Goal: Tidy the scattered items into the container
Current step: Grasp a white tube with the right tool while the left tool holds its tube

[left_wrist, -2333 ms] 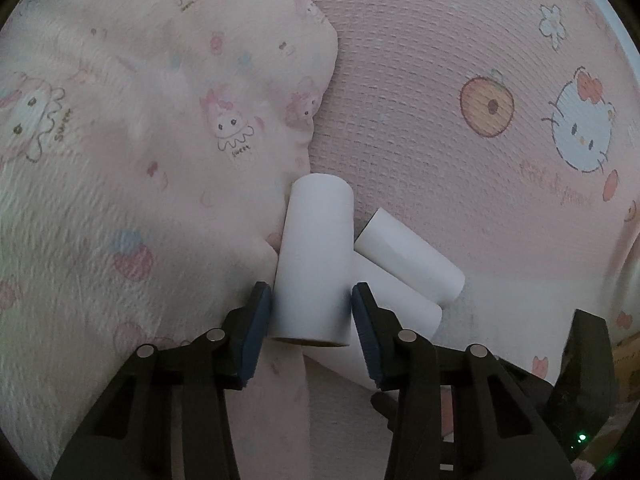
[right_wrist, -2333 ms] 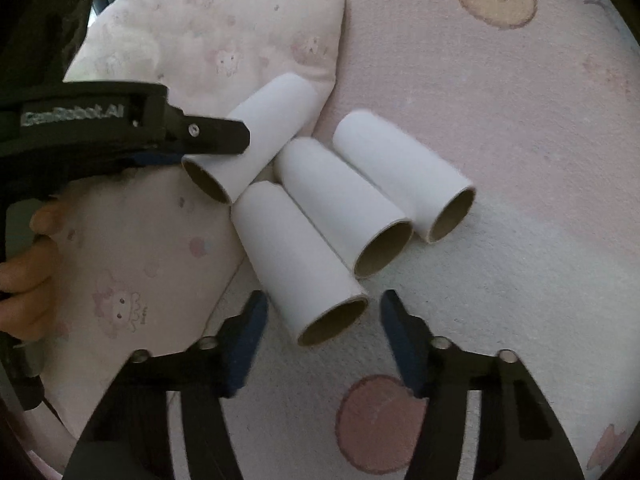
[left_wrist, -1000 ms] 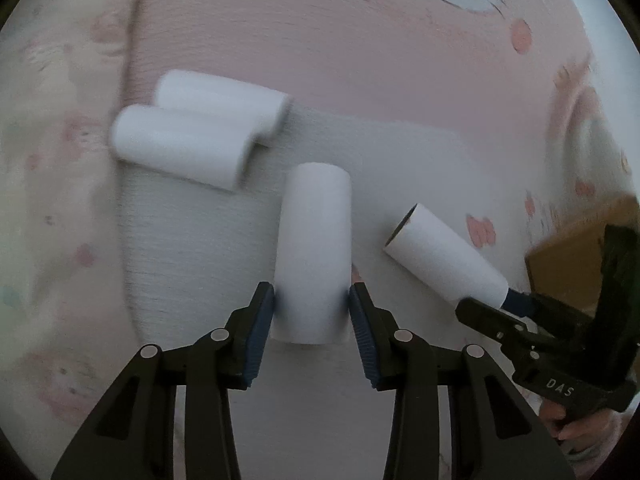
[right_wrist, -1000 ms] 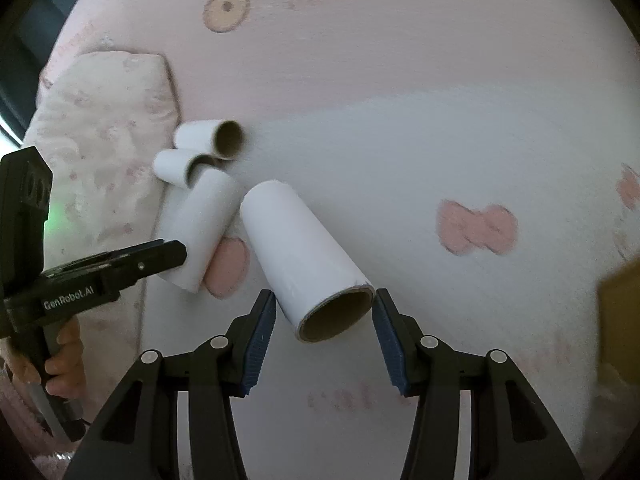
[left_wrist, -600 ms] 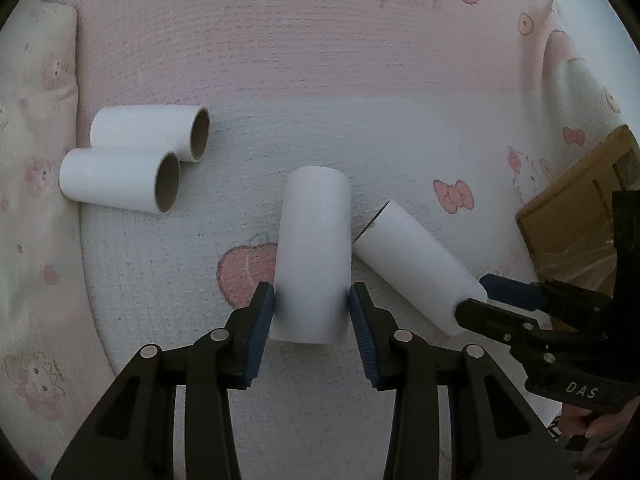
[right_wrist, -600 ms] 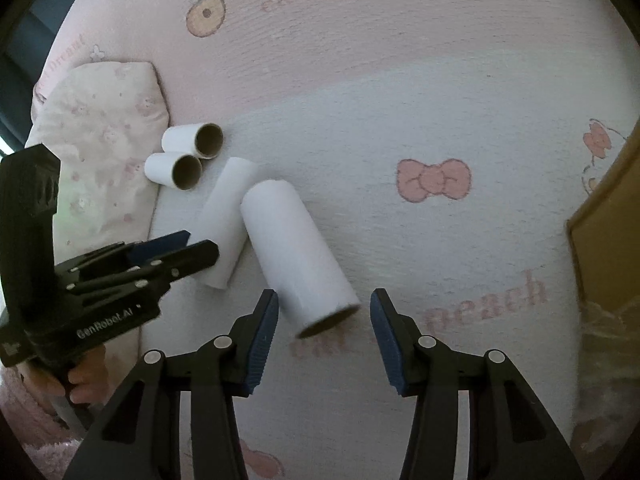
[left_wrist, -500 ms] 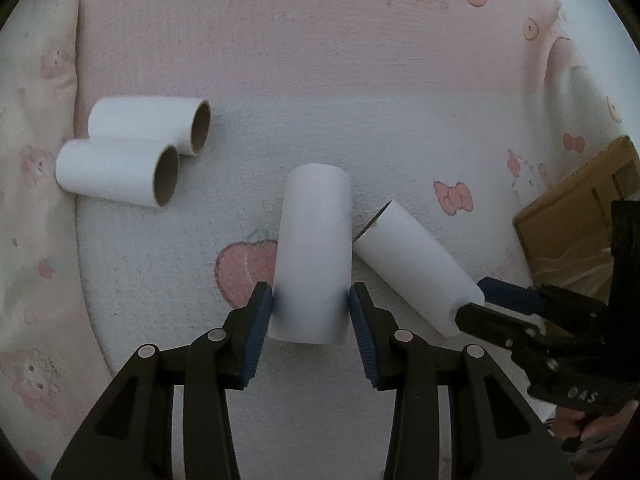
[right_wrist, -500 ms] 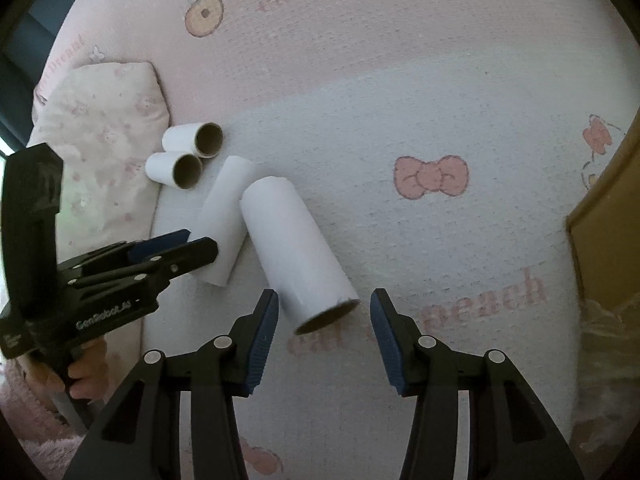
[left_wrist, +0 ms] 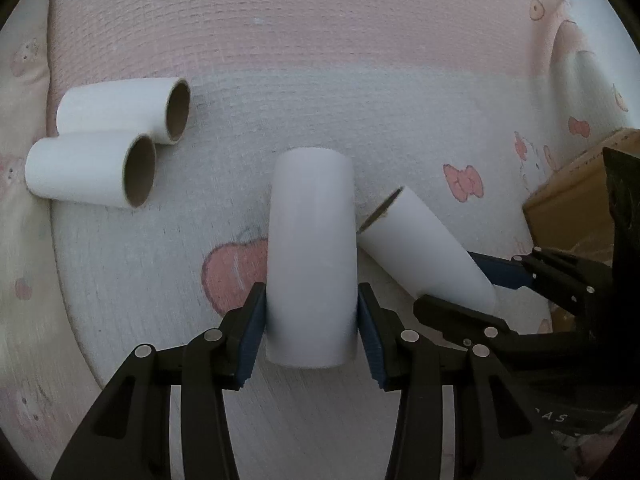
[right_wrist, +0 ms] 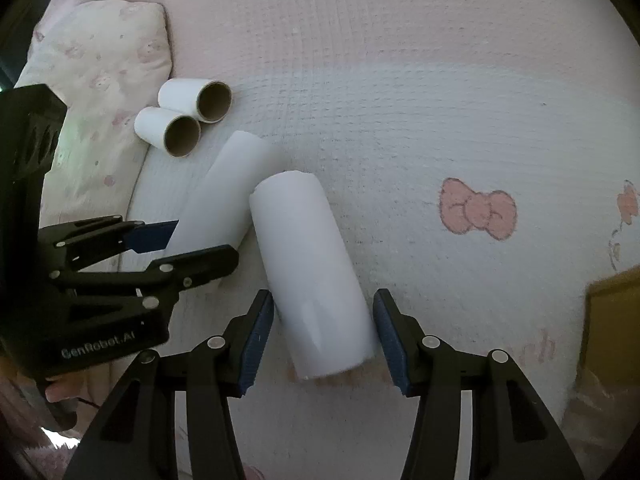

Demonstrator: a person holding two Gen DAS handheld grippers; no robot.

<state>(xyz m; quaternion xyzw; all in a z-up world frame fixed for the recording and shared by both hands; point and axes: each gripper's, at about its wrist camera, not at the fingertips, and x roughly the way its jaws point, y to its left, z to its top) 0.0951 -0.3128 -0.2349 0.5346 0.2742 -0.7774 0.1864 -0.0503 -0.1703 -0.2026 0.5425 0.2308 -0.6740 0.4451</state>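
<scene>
The left gripper [left_wrist: 311,320] held a white cardboard tube with a brown inner wall [left_wrist: 311,256] by its near end, its jaws pressed on opposite sides of the round wall but just beginning to ease apart. The right gripper [right_wrist: 322,330] carried a second white cardboard tube [right_wrist: 316,276] the same way, jaws set at about the tube's width, the right one touching the wall and the left with a thin gap. Both tubes hung above the pink cartoon-print bedspread [right_wrist: 420,80]. Two more white tubes [left_wrist: 100,148] lay side by side on the bed at the far left, touching, beside a pale printed pillow [right_wrist: 100,52]. The brown cardboard box [left_wrist: 576,200] — likely the container — sat at the right edge.

These tubes were probably very light and hollow, stiff along their length yet easily crushed across it — so a gentle squeeze near mid-length would suit better than a hard pinch at an open end. Their smooth paper skin might slip.
</scene>
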